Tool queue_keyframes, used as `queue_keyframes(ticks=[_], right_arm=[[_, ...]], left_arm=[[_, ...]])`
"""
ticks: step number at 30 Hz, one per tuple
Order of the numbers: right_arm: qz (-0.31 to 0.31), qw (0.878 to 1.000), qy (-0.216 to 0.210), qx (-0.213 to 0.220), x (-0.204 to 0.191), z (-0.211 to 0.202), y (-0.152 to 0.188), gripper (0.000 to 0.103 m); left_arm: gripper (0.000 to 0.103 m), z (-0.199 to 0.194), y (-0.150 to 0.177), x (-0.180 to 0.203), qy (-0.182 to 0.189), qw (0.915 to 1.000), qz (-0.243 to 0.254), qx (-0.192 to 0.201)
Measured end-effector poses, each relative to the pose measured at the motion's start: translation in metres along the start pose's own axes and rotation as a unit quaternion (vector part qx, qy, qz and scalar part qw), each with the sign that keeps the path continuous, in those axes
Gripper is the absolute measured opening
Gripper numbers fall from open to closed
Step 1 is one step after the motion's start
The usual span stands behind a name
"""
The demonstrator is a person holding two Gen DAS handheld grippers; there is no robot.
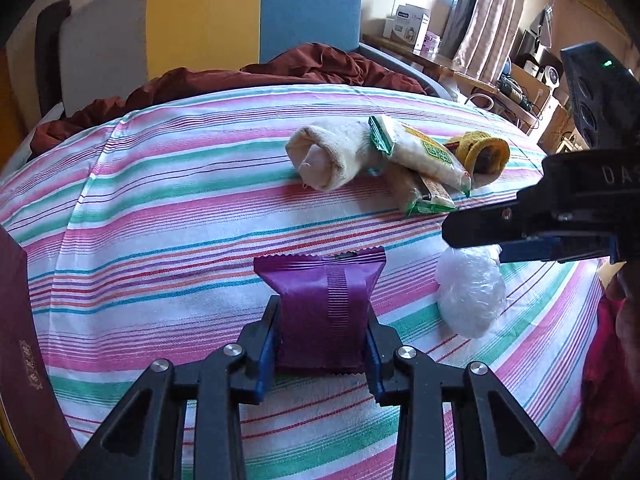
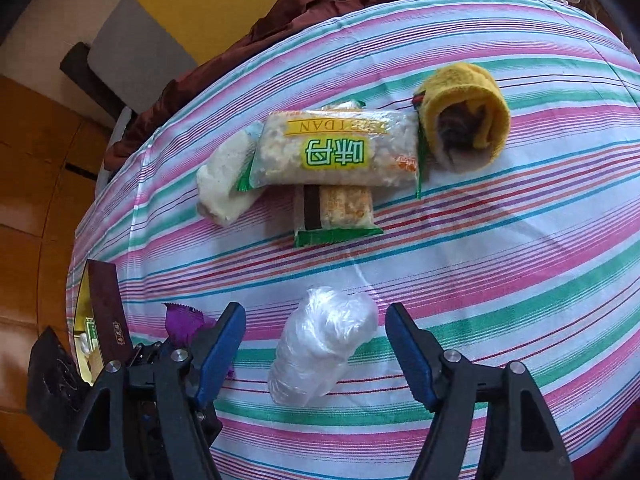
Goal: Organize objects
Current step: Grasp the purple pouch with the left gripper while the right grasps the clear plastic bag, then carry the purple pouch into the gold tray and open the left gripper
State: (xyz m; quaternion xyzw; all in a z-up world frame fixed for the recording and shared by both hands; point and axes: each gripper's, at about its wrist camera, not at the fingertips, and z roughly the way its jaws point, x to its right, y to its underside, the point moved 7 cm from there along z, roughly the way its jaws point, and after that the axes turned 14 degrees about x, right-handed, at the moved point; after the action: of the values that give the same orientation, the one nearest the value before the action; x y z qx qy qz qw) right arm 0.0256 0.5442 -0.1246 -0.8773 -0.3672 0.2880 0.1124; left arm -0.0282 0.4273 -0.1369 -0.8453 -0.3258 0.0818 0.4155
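1. My left gripper point(image 1: 320, 340) is squeezed tight on a purple snack packet point(image 1: 320, 300). The packet is shiny foil with zigzag ends, and my blue pads press on both of its sides.
2. My right gripper point(image 2: 316, 356) is open wide. A clear plastic bundle point(image 2: 320, 344) lies between its fingers, but the pads do not touch it. The bundle is crinkly, see-through and lumpy, like a soft ball.
3. Both things sit on a striped cloth point(image 1: 160, 240). It is thin and smooth, with pink, green, white and red lines.
4. At my left side is a dark red box point(image 2: 108, 312) with gold marks on it. It stands at the edge of the cloth.
5. Farther away is a pile. A clear snack bag point(image 2: 336, 152) with green ends lies on top of a smaller snack bag point(image 2: 340, 212).
6. A rolled cream sock point(image 1: 328, 156) touches the pile on one side. It looks soft and fuzzy.
7. A rolled yellow sock point(image 2: 468, 112) touches the other side. It is a fat round tube.
8. Behind the cloth is a crumpled dark red blanket point(image 1: 312, 64).
9. Farthest is a headboard point(image 1: 208, 16) with grey, yellow and blue panels, and curtains point(image 1: 488, 8).
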Motion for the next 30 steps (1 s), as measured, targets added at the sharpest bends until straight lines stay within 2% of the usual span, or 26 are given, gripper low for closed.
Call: queue_keyframes(ticks=[3,5,7,9,13,17,25,30], right_arm=[[-0.018,1.0,0.007,-0.018,-0.004,0.006,0.006,0.064],[-0.042,0.998,0.019,-0.032,-0.007,0.011,0.012,0.049],[-0.073,0.996,0.038,-0.022,-0.009,0.012,0.012,0.04],[-0.077,0.996,0.045,-0.014,-0.006,0.012,0.01,0.038],[-0.096,0.99,0.098,0.013,0.007,0.01,0.001,0.038],[-0.127,0.986,0.11,0.018,0.006,0.012,0.0,0.038],[-0.162,0.979,0.124,0.028,0.004,0.015,-0.002,0.038],[-0.176,0.975,0.129,0.033,0.001,0.017,-0.001,0.038]], left_arm=[[0.036,0.003,-0.001,0.001,0.0,1.0,-0.001,0.002],[0.036,0.004,-0.001,0.0,0.002,1.0,-0.006,0.003],[0.036,0.004,-0.003,-0.001,0.003,0.9999,-0.012,0.004],[0.036,0.006,-0.004,-0.003,0.004,0.9998,-0.018,0.003],[0.034,0.007,-0.008,-0.006,0.008,0.9995,-0.031,-0.003],[0.033,0.003,-0.009,-0.009,0.014,0.9988,-0.047,-0.005],[0.033,-0.011,-0.005,-0.013,-0.007,0.9992,-0.038,-0.003],[0.033,-0.036,-0.01,-0.023,-0.014,0.9989,-0.042,0.016]])
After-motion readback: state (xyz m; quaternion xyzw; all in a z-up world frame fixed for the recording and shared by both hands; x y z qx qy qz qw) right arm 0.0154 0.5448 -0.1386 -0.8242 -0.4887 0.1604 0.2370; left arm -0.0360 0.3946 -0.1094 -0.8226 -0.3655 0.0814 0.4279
